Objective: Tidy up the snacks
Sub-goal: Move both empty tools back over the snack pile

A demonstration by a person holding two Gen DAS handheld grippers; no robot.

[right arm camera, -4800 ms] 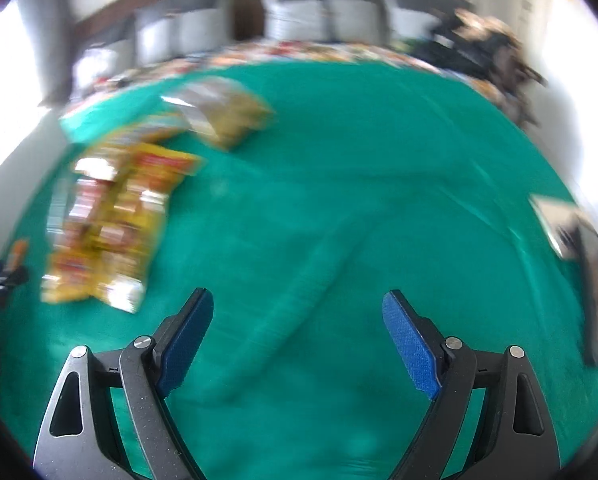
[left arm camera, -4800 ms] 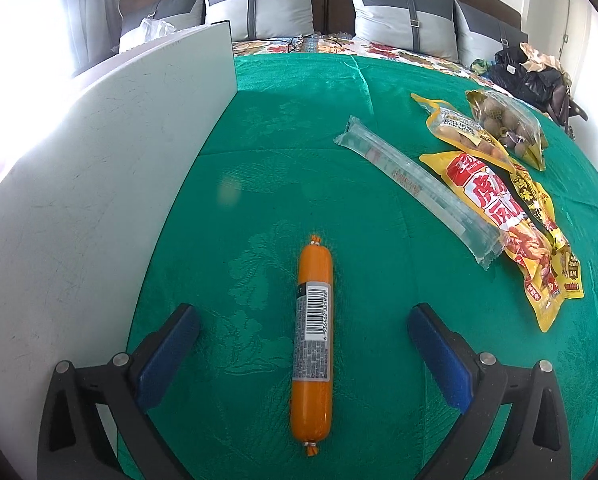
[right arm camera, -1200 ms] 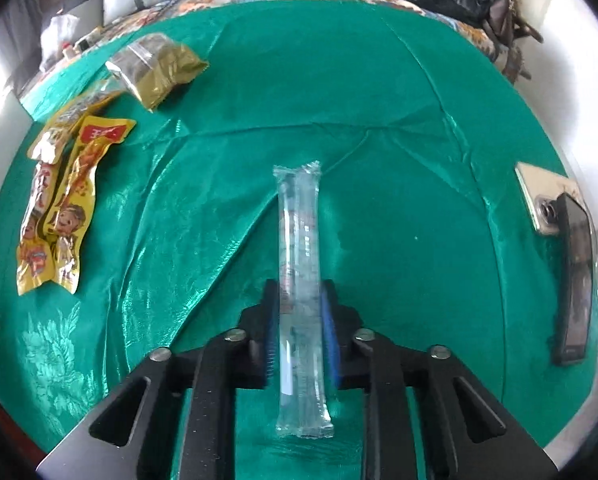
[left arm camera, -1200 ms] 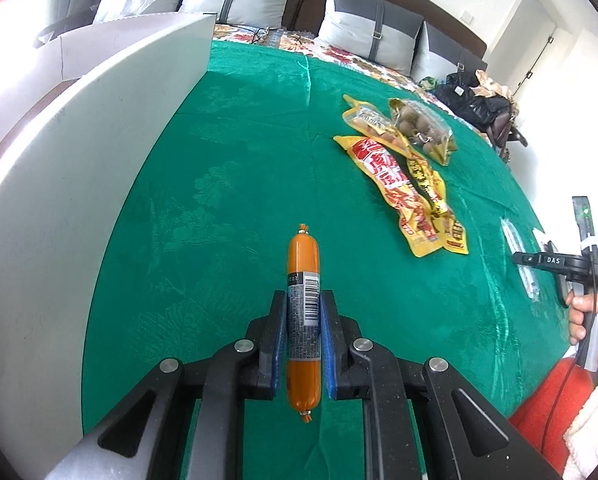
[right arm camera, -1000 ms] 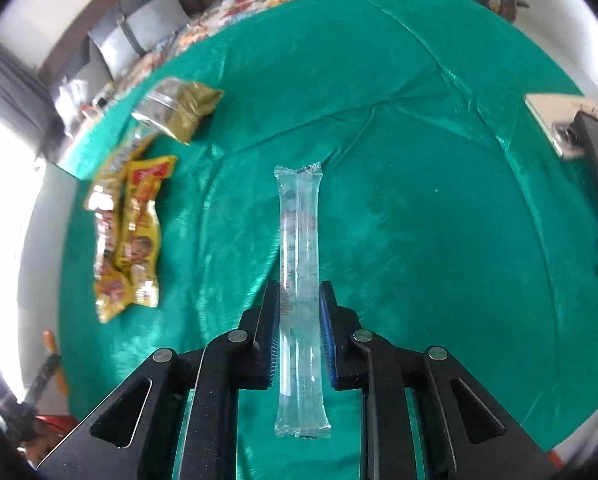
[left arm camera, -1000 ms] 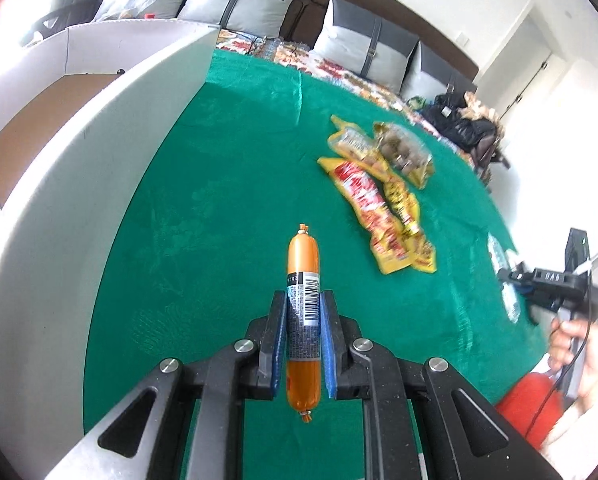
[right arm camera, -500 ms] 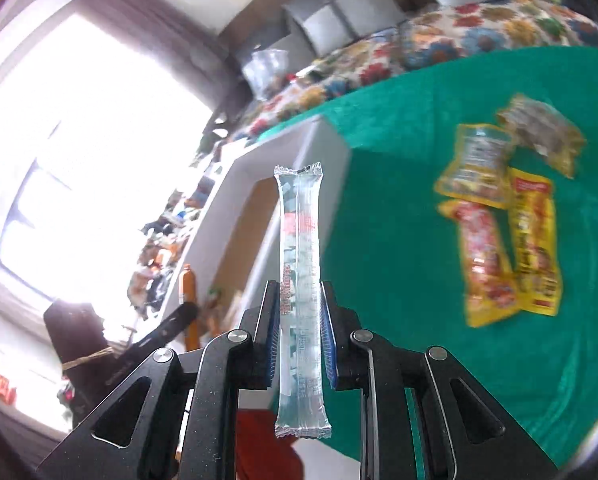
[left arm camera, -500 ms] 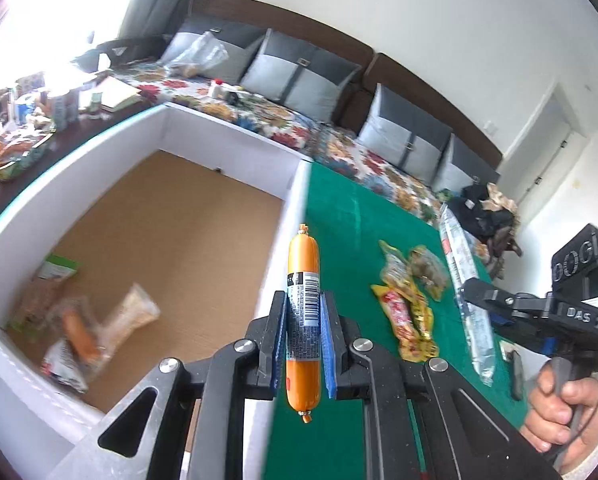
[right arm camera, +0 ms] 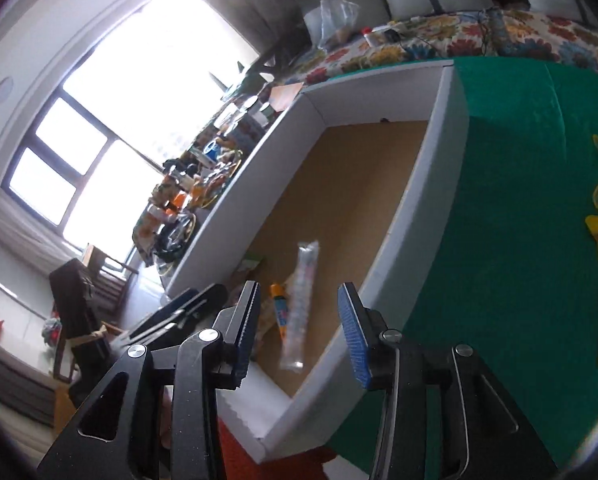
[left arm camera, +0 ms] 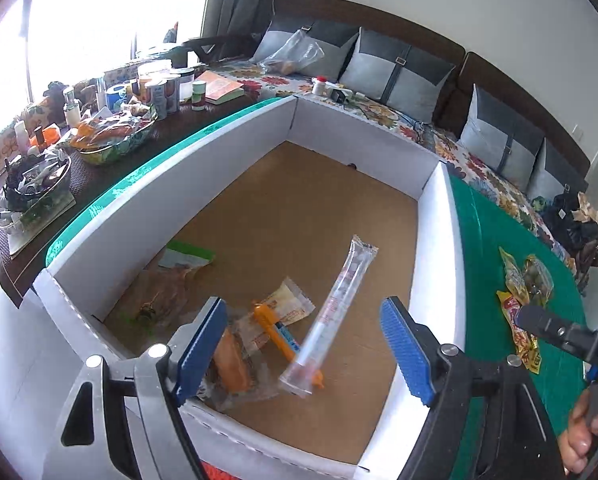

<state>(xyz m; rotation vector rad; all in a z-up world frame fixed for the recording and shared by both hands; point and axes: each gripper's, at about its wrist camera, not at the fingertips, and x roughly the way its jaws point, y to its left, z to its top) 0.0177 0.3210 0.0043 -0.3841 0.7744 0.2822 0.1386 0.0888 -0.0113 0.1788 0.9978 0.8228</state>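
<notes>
Snacks: clear tube pack [left arm camera: 331,316] and orange sausage [left arm camera: 277,334] lie inside the white cardboard box [left arm camera: 435,216] among other wrappers. Left gripper [left arm camera: 303,350] and right gripper [right arm camera: 299,326] have just been opening, both released above the box, nothing between their jaws. Yellow packets [left arm camera: 519,320] remain on the green cloth [right arm camera: 499,200] beside the box.
</notes>
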